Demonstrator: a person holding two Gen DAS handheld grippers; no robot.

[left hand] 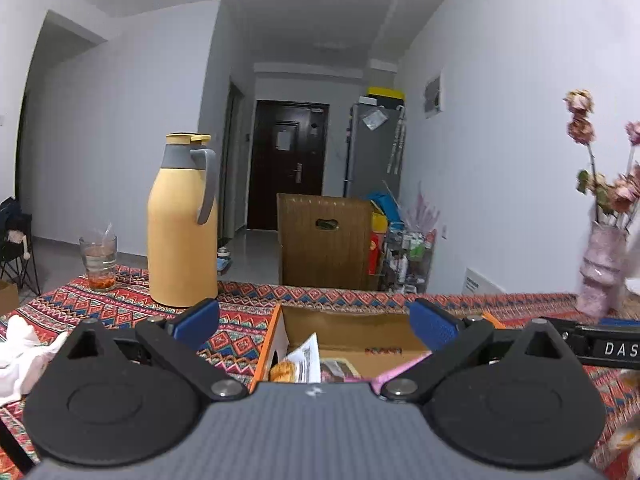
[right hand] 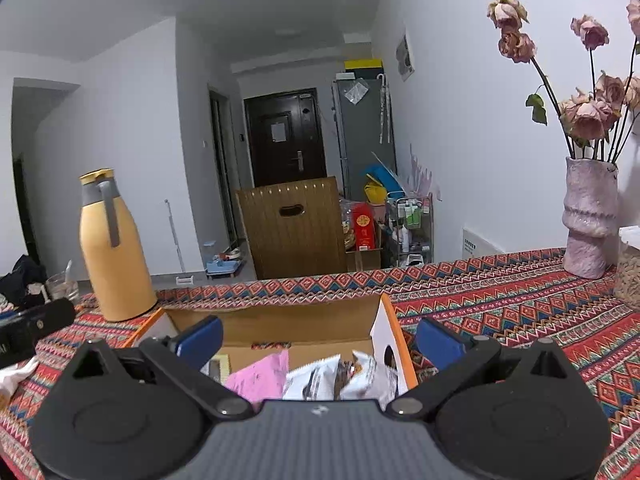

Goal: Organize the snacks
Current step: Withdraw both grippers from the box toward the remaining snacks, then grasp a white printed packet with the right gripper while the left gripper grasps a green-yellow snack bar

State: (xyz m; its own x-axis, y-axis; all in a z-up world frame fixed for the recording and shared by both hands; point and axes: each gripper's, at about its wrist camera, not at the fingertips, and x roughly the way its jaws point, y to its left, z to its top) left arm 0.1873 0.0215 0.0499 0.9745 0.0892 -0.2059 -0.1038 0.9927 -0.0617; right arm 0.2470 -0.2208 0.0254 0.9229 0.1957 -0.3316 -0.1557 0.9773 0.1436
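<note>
A: What sits at lower centre?
B: An open cardboard box [right hand: 280, 320] on the patterned woven tabletop [right hand: 500, 300], holding crinkled snack packets [right hand: 320, 376], partly hidden by the right gripper [right hand: 318, 342].
A: Jaws?
B: Both spread apart, empty; the left gripper [left hand: 316, 322] too.

Black linkage arms carry blue-padded fingers [left hand: 198, 322], silver pivots.
</note>
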